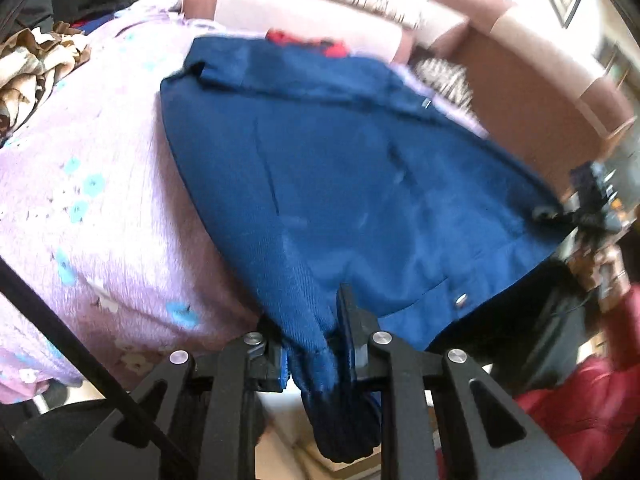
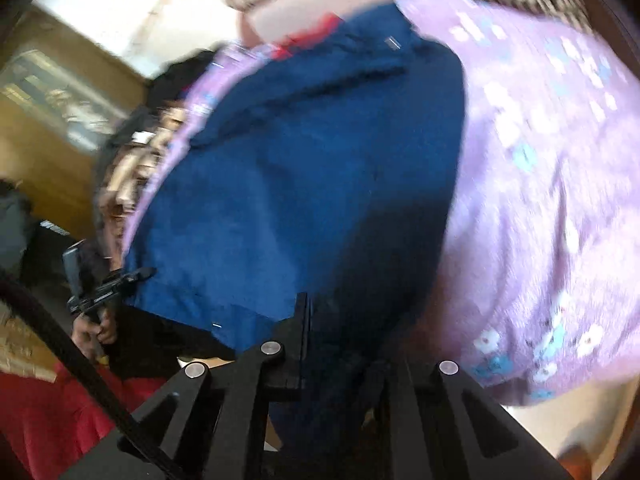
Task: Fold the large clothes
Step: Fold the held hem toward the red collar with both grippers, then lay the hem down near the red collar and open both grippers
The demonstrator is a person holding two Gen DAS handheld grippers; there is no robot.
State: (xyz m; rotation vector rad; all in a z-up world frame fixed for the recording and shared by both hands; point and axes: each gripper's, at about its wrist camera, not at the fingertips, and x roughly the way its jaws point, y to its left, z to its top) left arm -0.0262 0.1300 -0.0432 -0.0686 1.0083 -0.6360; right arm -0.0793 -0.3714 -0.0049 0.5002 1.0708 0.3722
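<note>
A large dark blue garment (image 1: 340, 180) with metal snaps lies spread on a purple flowered bedspread (image 1: 100, 160), its near edge lifted. My left gripper (image 1: 316, 320) is shut on a bunched corner of that edge, and blue cloth hangs down between the fingers. Far right in the left wrist view, my right gripper (image 1: 580, 212) pinches the other near corner. In the right wrist view the blue garment (image 2: 300, 180) fills the middle. My right gripper (image 2: 340, 332) is shut on its hem, with one finger hidden under the cloth. The left gripper (image 2: 108, 284), in a hand, grips the left corner.
A heap of other clothes (image 1: 40, 52) lies at the bed's far left. Something red (image 1: 308, 40) peeks out past the garment's far end. A brown and pink padded frame (image 1: 520, 60) borders the bed. Red fabric (image 2: 40, 420) lies low beside it, and a wooden cabinet (image 2: 48, 100) stands behind.
</note>
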